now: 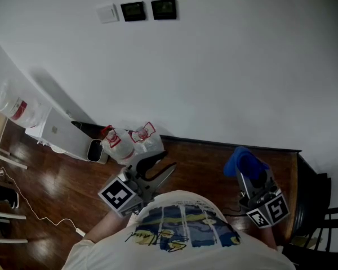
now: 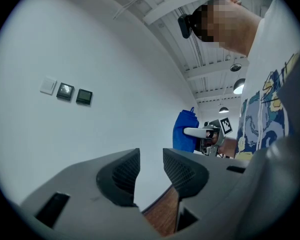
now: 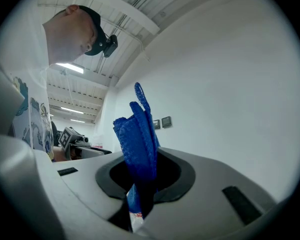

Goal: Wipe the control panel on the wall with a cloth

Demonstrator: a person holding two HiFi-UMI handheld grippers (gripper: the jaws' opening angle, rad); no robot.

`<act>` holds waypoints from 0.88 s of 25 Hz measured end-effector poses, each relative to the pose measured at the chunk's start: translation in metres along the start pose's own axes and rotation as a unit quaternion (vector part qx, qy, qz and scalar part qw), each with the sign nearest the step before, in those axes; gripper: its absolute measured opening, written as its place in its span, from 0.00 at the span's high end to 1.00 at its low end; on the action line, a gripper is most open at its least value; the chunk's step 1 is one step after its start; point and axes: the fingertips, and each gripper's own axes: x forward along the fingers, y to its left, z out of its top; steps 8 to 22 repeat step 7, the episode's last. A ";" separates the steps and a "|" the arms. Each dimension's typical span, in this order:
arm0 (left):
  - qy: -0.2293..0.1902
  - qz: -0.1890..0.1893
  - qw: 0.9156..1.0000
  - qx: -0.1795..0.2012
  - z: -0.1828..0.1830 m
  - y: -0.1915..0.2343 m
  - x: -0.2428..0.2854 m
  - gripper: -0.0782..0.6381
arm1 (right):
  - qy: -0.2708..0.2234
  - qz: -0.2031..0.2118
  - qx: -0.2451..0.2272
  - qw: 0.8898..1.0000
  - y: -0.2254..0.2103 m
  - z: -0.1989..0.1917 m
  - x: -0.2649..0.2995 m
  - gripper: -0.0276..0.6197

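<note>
Clamped shut in right hand-held gripper: blue cloth, bunched, standing up from the jaws. Left hand-held gripper empty, jaws at a narrow gap. Control panel high on wall, well apart from cloth; wiping apparently not started, approach and wipe remaining.

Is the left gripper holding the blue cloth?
No, the left gripper has its fingers apart with nothing between them; the blue cloth is pinched in the right gripper.
</note>
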 end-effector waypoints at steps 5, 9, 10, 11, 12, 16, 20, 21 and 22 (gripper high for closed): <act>-0.001 0.000 1.000 -0.001 0.000 -0.001 0.000 0.72 | 0.002 0.002 -0.001 1.000 0.002 0.000 0.000 0.82; 0.000 0.000 1.000 -0.001 -0.001 -0.001 -0.001 0.72 | 0.002 0.003 0.000 1.000 0.003 -0.001 -0.001 0.82; 0.000 0.000 1.000 -0.001 -0.001 -0.001 -0.001 0.72 | 0.002 0.003 0.000 1.000 0.003 -0.001 -0.001 0.82; 0.000 0.000 1.000 -0.001 -0.001 -0.001 -0.001 0.72 | 0.002 0.003 0.000 1.000 0.003 -0.001 -0.001 0.82; 0.000 0.000 1.000 -0.001 -0.001 -0.001 -0.001 0.72 | 0.002 0.003 0.000 1.000 0.003 -0.001 -0.001 0.82; 0.000 0.000 1.000 -0.001 -0.001 -0.001 -0.001 0.72 | 0.002 0.003 0.000 1.000 0.003 -0.001 -0.001 0.82; 0.000 0.000 1.000 -0.001 -0.001 -0.001 -0.001 0.72 | 0.002 0.003 0.000 1.000 0.003 -0.001 -0.001 0.82; 0.000 0.000 1.000 -0.001 -0.001 -0.001 -0.001 0.72 | 0.002 0.003 0.000 1.000 0.003 -0.001 -0.001 0.82; 0.000 0.000 1.000 -0.001 -0.001 -0.001 -0.001 0.72 | 0.002 0.003 0.000 1.000 0.003 -0.001 -0.001 0.82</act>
